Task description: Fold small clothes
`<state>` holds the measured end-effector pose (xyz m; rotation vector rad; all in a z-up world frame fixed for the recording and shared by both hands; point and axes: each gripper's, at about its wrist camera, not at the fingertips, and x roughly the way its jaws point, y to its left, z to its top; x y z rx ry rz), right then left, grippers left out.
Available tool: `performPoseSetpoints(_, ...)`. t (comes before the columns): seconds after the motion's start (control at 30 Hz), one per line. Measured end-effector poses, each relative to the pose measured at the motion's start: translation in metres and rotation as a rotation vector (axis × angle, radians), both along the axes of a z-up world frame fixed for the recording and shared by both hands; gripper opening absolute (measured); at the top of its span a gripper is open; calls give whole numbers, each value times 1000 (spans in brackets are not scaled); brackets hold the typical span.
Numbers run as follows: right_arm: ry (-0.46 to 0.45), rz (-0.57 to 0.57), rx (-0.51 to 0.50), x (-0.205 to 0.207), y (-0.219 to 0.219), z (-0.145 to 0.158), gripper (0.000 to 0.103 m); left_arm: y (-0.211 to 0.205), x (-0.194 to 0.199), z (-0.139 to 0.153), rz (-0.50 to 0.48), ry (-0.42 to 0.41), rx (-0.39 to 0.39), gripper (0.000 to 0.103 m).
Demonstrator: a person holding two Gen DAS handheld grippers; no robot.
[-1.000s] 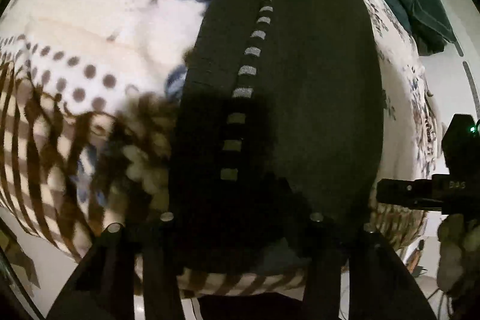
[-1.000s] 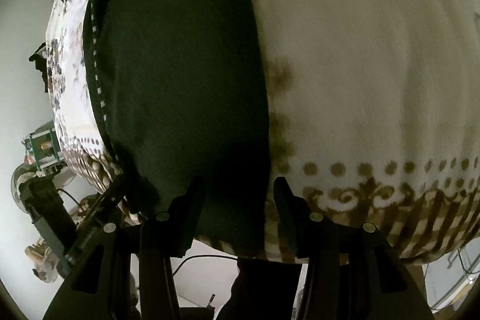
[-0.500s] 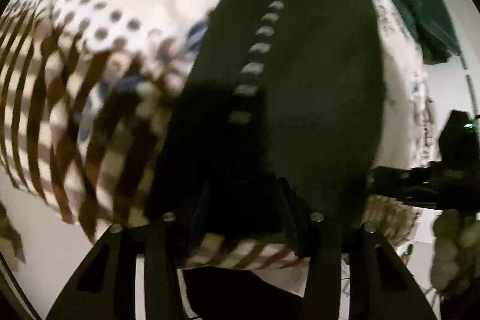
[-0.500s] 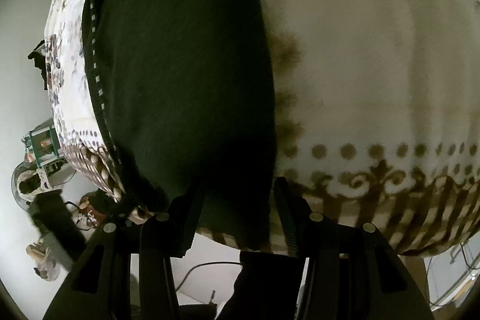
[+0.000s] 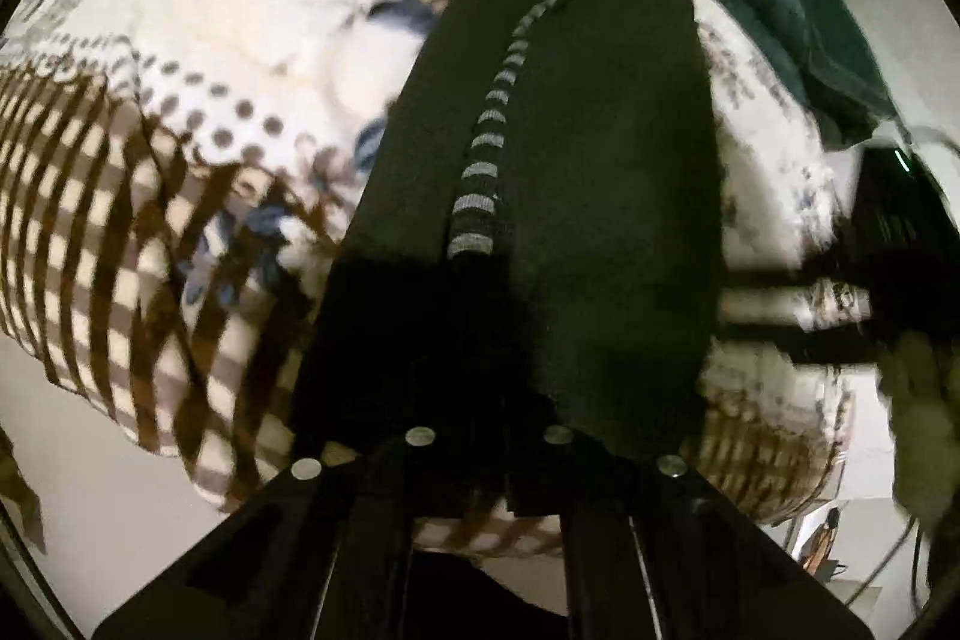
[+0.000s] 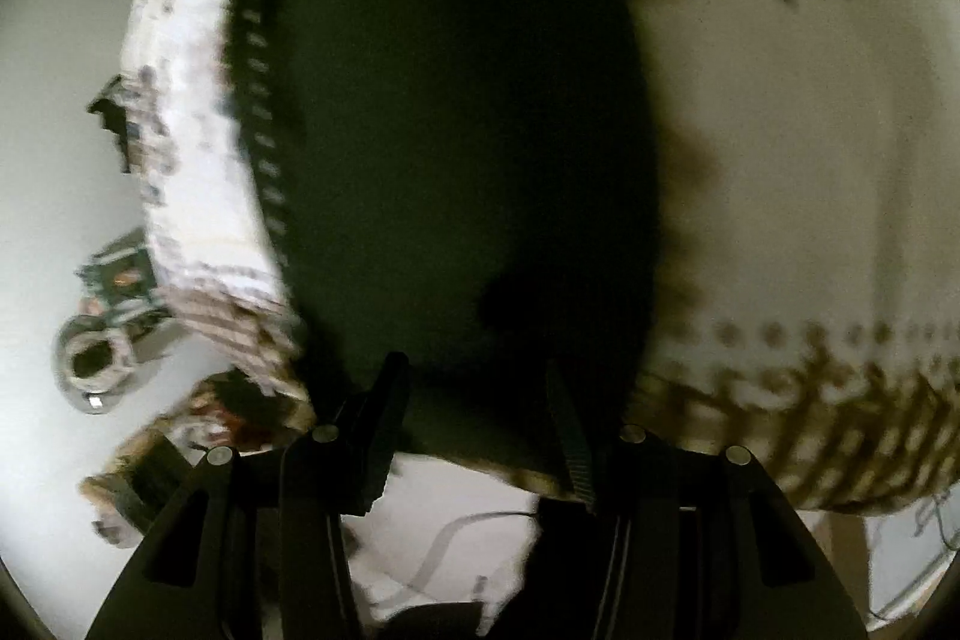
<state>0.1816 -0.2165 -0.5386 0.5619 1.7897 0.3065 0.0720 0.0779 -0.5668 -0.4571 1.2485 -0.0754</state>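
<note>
A dark green garment [image 5: 600, 148] with a grey-striped band [image 5: 486, 142] lies lengthwise on a floral blanket [image 5: 240, 40]. My left gripper [image 5: 489, 436] is at the garment's near hem with its jaws close together; the hem is dark and I cannot see whether cloth is pinched. In the right wrist view the same garment [image 6: 456, 112] fills the middle. My right gripper [image 6: 474, 400] is open, its fingers [image 6: 384, 412] either side of the near hem at the blanket's edge.
The blanket [image 6: 780, 160] covers a raised surface whose near edge drops to a pale floor. A second dark green cloth [image 5: 798, 16] lies at the far right. The right-hand tool [image 5: 888, 244] shows at the left view's right edge. Clutter [image 6: 102, 340] sits on the floor at left.
My left gripper's jaws have come together at the near hem. The right gripper has shifted a little along the hem and stays open. Both views are blurred by motion.
</note>
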Motion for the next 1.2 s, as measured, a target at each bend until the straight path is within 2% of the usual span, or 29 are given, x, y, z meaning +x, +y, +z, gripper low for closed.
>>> performPoseSetpoints(0.1, -31, 13, 77, 45, 38, 10, 50, 2, -6, 12, 2, -27, -8, 4)
performPoseSetpoints(0.2, -44, 52, 106, 89, 83, 4, 50, 1, -7, 17, -4, -41, -13, 4)
performPoseSetpoints(0.33, 23, 128, 38, 126, 132, -27, 50, 6, -13, 17, -12, -54, -18, 4)
performPoseSetpoints(0.37, 26, 153, 13, 131, 142, -33, 47, 8, -13, 17, -5, -55, -17, 4)
performPoseSetpoints(0.4, 12, 176, -27, 132, 151, -36, 16, 10, -14, 18, 2, -56, -26, 4)
performPoseSetpoints(0.43, 3, 196, -66, 133, 154, -37, 5, 12, -15, 19, 7, -58, -34, 4)
performPoseSetpoints(0.63, -66, 265, -149, 124, 182, -19, 5, 27, -20, 24, 22, -59, -81, 4)
performPoseSetpoints(0.77, -95, 320, -177, 124, 215, -10, 5, 45, -20, 26, 30, -53, -76, 4)
performPoseSetpoints(0.83, -104, 346, -197, 123, 231, -11, 5, 54, -19, 25, 40, -52, -77, 4)
performPoseSetpoints(0.93, -95, 349, -227, 123, 240, -28, 5, 65, -13, 7, 35, -27, -72, 4)
performPoseSetpoints(1.0, -79, 356, -210, 127, 239, -43, 9, 70, -9, -15, 33, 9, -77, 4)
performPoseSetpoints(1.03, -63, 353, -180, 130, 235, -46, 9, 71, -8, -27, 26, 32, -80, 4)
performPoseSetpoints(1.07, -45, 347, -131, 131, 229, -45, 14, 72, -7, -33, 21, 40, -84, 4)
performPoseSetpoints(1.13, -37, 305, -19, 129, 201, -27, 32, 71, -6, -41, 0, 55, -102, 4)
performPoseSetpoints(1.17, -54, 279, 12, 126, 182, -15, 46, 70, -6, -41, -6, 54, -100, 4)
performPoseSetpoints(1.2, -87, 255, 9, 119, 156, 0, 55, 69, -6, -40, -10, 53, -102, 4)
